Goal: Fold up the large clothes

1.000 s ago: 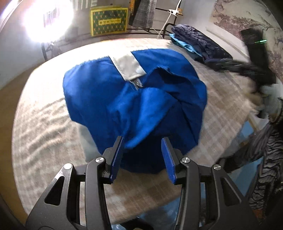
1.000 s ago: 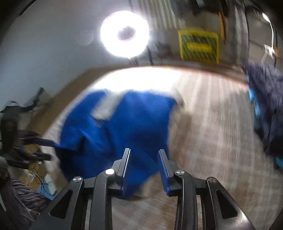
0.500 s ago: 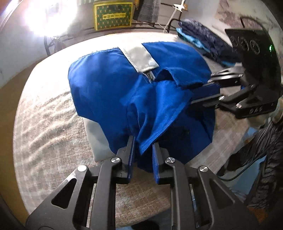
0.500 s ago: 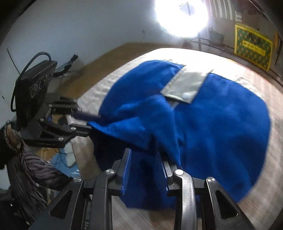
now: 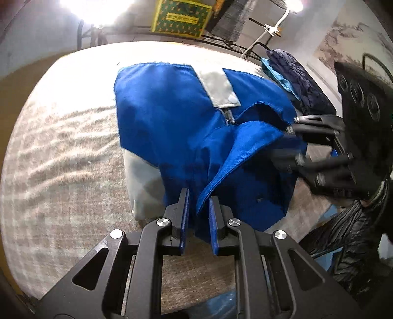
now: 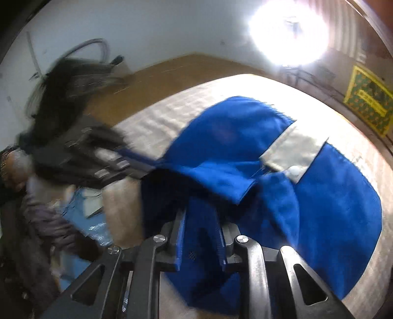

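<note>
A blue jacket (image 5: 172, 117) with a grey collar flap (image 5: 218, 86) lies spread on the bed (image 5: 61, 159). My left gripper (image 5: 199, 196) is shut on a raised fold of its near hem. The right gripper (image 5: 285, 142) shows blurred at the jacket's right edge. In the right wrist view the same jacket (image 6: 319, 196) fills the middle. My right gripper (image 6: 199, 213) has its jaws closing, and bunched blue cloth fills the gap between the pads. To the left, blurred, the left gripper (image 6: 137, 164) holds a stretched corner of the cloth.
A pile of dark blue clothes (image 5: 302, 81) lies at the bed's far right. A yellow-green box (image 5: 181, 16) and a bright lamp (image 6: 287, 32) stand beyond the bed. Wooden floor (image 6: 172, 73) runs along its side. A striped sleeve (image 5: 356, 233) is at the right.
The left jaws have shut on the jacket's near fold and lifted it. The right gripper swung from over the bed to the jacket's edge and narrowed around cloth.
</note>
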`<state>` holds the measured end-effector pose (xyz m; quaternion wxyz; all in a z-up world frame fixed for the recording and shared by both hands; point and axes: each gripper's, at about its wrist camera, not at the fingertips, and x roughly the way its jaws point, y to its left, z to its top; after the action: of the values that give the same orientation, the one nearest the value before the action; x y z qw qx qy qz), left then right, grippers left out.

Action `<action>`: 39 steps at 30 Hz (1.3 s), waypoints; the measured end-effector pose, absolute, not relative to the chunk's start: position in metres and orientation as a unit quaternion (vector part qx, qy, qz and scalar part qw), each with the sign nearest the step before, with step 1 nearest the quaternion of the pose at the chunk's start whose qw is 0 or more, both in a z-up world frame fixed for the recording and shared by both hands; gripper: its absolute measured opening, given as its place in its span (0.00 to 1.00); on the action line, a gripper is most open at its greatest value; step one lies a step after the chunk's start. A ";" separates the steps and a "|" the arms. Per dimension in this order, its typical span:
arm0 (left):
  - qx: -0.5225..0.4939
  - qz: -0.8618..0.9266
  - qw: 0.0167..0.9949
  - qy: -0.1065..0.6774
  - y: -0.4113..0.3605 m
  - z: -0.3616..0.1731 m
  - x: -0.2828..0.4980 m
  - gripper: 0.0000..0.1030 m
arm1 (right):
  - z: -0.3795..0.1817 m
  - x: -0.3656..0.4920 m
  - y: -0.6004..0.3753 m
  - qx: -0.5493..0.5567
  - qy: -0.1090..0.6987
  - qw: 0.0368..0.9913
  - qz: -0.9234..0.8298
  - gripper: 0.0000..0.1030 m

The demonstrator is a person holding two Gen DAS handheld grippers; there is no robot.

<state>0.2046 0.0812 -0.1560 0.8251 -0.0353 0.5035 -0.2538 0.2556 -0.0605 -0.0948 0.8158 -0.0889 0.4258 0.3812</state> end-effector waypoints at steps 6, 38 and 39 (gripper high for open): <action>-0.011 -0.212 0.844 0.492 0.087 -0.149 0.204 0.17 | -0.096 0.300 -0.051 -0.030 0.424 0.832 0.356 0.22; 0.101 -0.192 0.856 0.470 0.025 -0.174 0.168 0.01 | -0.113 0.328 -0.092 0.189 0.483 0.780 0.350 0.00; 0.093 -0.196 0.856 0.468 0.027 -0.172 0.167 0.01 | -0.112 0.330 -0.090 0.189 0.482 0.781 0.348 0.00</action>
<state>0.1668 0.0273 -0.1724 0.8564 0.0932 0.4685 -0.1959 0.3295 -0.0902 -0.1118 0.7815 0.1893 0.4819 0.3483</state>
